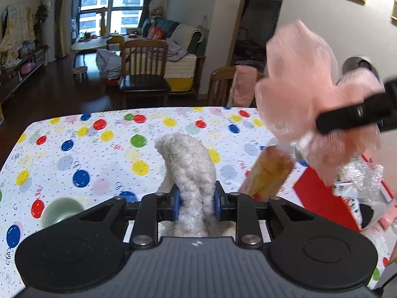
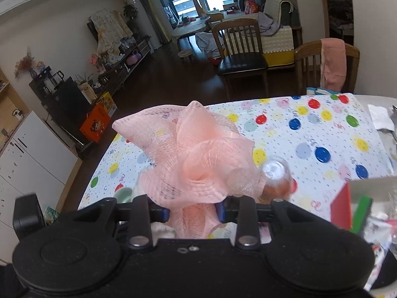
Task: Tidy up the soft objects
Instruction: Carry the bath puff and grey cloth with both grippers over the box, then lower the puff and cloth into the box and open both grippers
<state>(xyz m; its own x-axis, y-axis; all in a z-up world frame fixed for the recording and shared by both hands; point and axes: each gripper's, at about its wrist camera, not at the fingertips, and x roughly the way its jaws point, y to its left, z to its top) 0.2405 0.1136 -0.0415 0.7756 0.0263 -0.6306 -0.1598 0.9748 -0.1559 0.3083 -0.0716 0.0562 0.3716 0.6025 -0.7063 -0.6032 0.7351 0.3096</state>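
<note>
My left gripper (image 1: 197,204) is shut on a fluffy white plush cloth (image 1: 191,164) and holds it above the balloon-print tablecloth (image 1: 99,154); the cloth's tip curls up to the left. My right gripper (image 2: 192,212) is shut on a pink mesh bath sponge (image 2: 188,154), held in the air over the table. In the left wrist view the same sponge (image 1: 305,79) shows blurred at the upper right, with the right gripper's black finger (image 1: 354,116) across it.
A glass bottle of amber liquid (image 1: 269,171) lies on the table, also in the right wrist view (image 2: 276,176). A red box (image 1: 325,198) with shiny clutter sits at the right. A pale green cup (image 1: 62,211) stands at the left. Wooden chairs (image 1: 144,74) stand beyond the table.
</note>
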